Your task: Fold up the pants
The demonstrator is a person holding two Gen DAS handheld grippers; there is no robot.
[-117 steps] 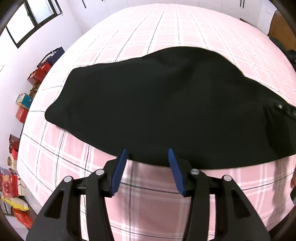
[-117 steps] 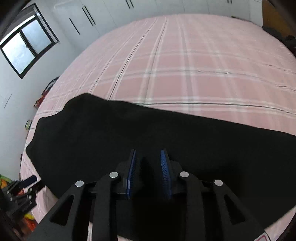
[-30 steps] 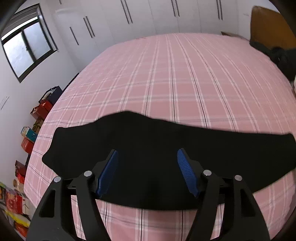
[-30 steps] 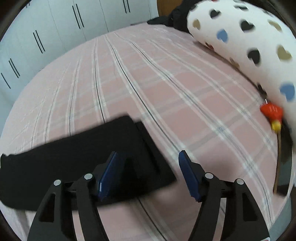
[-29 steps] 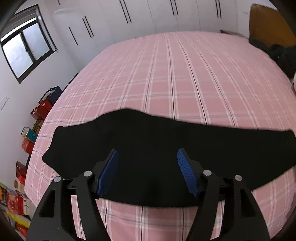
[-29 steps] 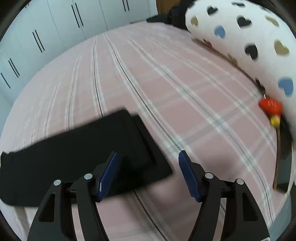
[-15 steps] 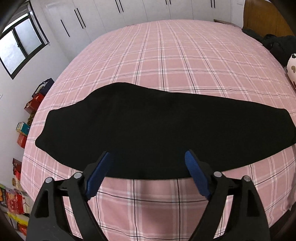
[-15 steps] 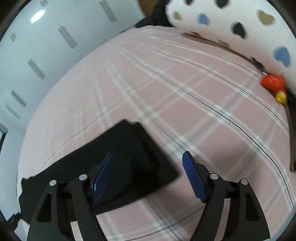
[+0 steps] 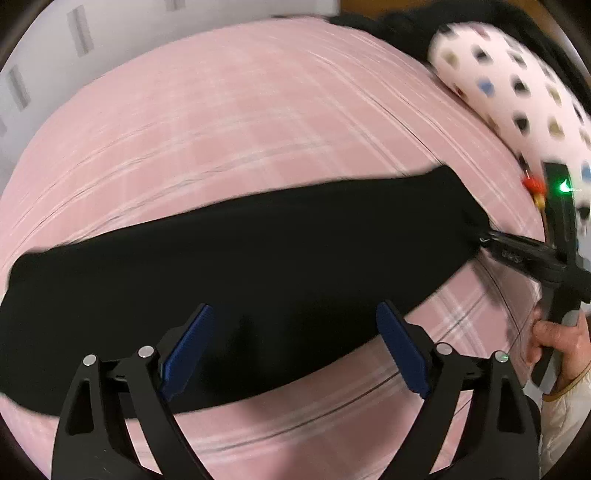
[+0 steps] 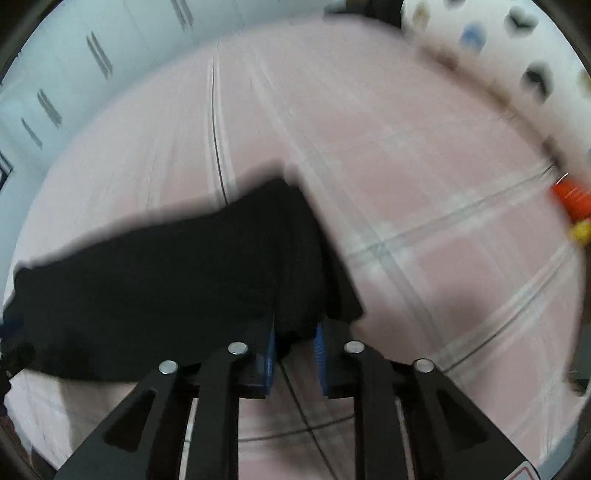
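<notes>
Black pants [image 9: 258,254] lie folded lengthwise in a long strip across the pink plaid bed [image 9: 258,110]. My left gripper [image 9: 295,347] is open wide, hovering over the strip's near edge, holding nothing. My right gripper [image 10: 294,345] is shut on the near corner of the pants' right end [image 10: 207,273]. It also shows in the left wrist view [image 9: 491,240], pinching the strip's right end, with the hand on its handle lower right.
A white pillow with coloured hearts [image 9: 517,85] lies along the bed's right side. A red and yellow object [image 10: 572,206] sits beside it. White wardrobes [image 10: 74,66] stand behind the bed. Dark clothes [image 9: 388,22] lie at the far corner.
My right gripper has closed on the right end of the pants. My left gripper has swung to the right along the strip and stayed open.
</notes>
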